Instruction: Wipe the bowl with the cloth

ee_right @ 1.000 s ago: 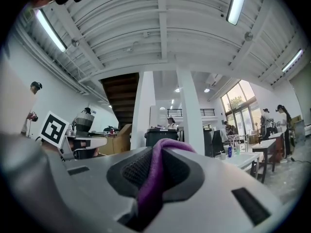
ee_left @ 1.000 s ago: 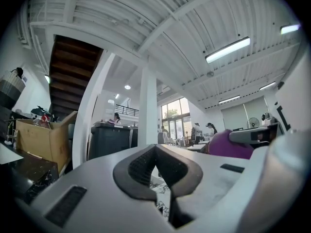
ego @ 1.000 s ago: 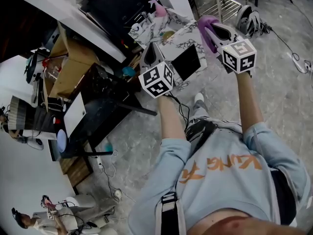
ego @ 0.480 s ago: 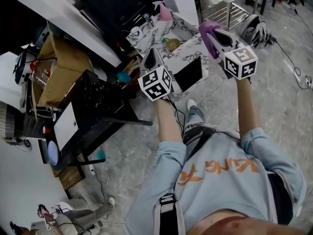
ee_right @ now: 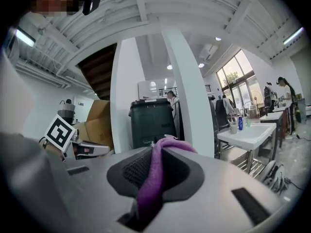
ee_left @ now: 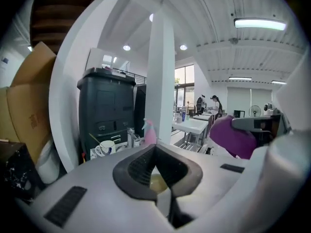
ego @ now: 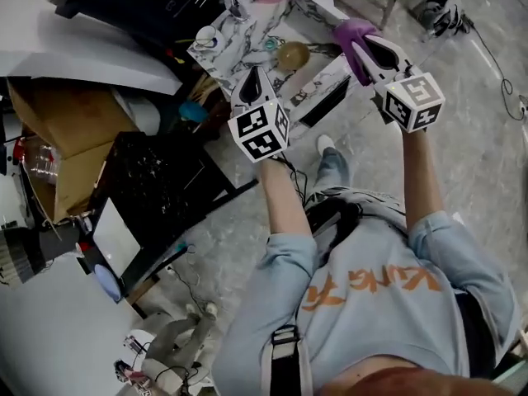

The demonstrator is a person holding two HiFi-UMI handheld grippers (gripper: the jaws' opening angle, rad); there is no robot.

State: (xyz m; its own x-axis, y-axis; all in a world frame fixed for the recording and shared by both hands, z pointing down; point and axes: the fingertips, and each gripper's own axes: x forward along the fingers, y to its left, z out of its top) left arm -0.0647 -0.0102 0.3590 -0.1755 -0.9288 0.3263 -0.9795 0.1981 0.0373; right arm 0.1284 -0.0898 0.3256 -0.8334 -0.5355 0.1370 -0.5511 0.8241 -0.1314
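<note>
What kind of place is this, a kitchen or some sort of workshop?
Probably a workshop or lab hall, not a home kitchen. A small marble-patterned table stands on a bare concrete floor, cardboard boxes sit beside it, and white work tables line the background.

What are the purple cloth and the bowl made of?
The purple cloth looks like soft, fuzzy fabric, likely microfibre: it droops limply, pinched in the right gripper. The bowl is amber with a sheen, perhaps glass or plastic; too small to tell.
</note>
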